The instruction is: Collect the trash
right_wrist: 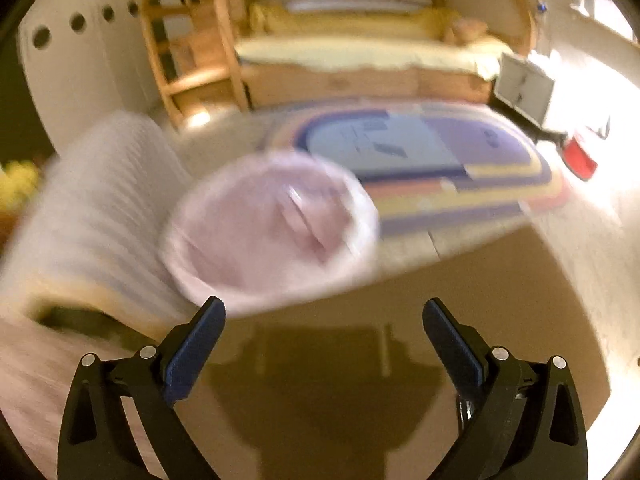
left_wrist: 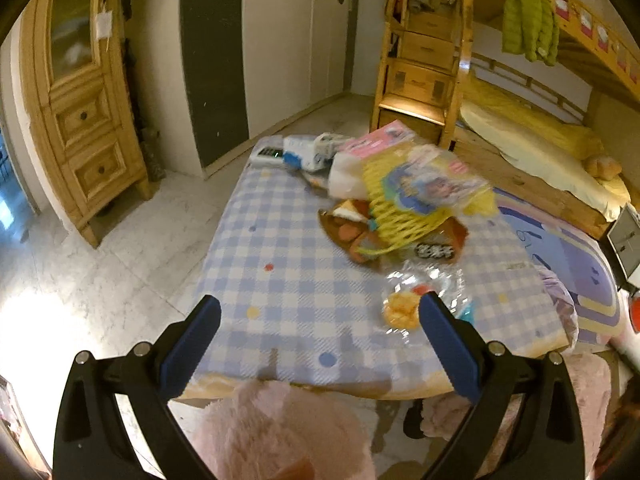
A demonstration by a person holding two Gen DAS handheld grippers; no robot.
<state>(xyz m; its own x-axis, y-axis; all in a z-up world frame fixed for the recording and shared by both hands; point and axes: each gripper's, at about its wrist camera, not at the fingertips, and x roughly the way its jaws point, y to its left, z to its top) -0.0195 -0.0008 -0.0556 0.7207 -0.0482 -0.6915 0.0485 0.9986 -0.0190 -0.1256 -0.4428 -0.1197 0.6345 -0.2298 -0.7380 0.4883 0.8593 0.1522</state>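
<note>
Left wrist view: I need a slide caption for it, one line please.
Open left gripper hovers over a checked tablecloth strewn with snack wrappers and a yellow basket.

Print on the wrappers is too blurred to read.

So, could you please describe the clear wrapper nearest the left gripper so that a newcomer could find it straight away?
Start at the blue-and-white checked table in the middle of the room. On its near right part, ahead of the open left gripper, lies a crumpled clear plastic wrapper. Unlike the yellow mesh bag behind it, it is see-through, with an orange-yellow lump inside.
</note>
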